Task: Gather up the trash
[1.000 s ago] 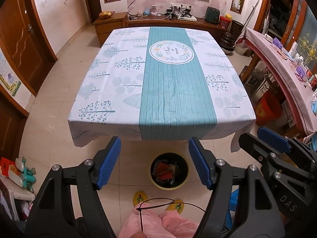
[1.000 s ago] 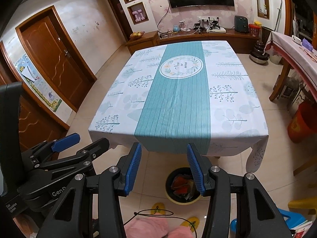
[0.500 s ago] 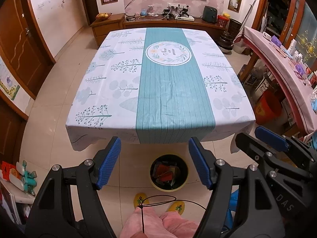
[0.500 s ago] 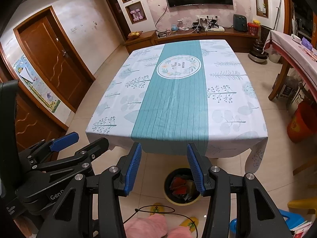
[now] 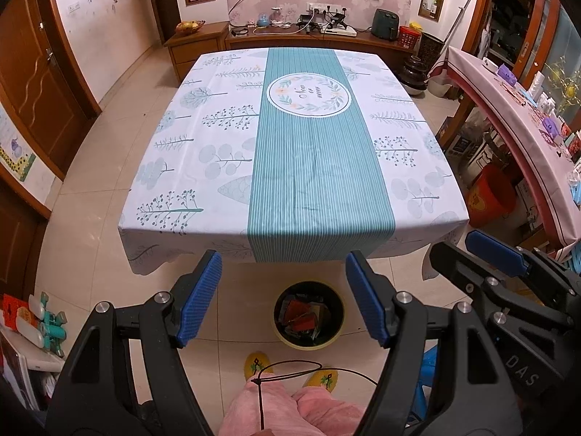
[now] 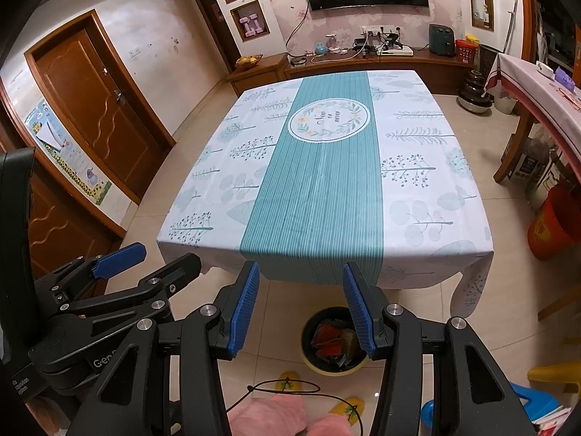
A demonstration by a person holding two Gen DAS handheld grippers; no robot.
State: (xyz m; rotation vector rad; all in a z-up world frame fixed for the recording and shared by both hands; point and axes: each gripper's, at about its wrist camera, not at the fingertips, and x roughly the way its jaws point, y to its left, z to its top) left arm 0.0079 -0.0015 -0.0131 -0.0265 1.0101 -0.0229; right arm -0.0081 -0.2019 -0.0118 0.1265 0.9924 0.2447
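Both views tilted slightly upward: worktop (image 5: 290, 145) near edge sat lower in frame than before. Trash bin (image 5: 308, 314) shifted lower between tongs. Tongs' opening unchanged.

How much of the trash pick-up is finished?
It looks almost all done. The tablecloth shows no trash, and the bin on the floor already holds wrappers. Nothing is in hand: the left gripper and right gripper both have open, empty jaws. No loose trash shows in either view.

"Now or never" on tablecloth (image 5: 308, 145)
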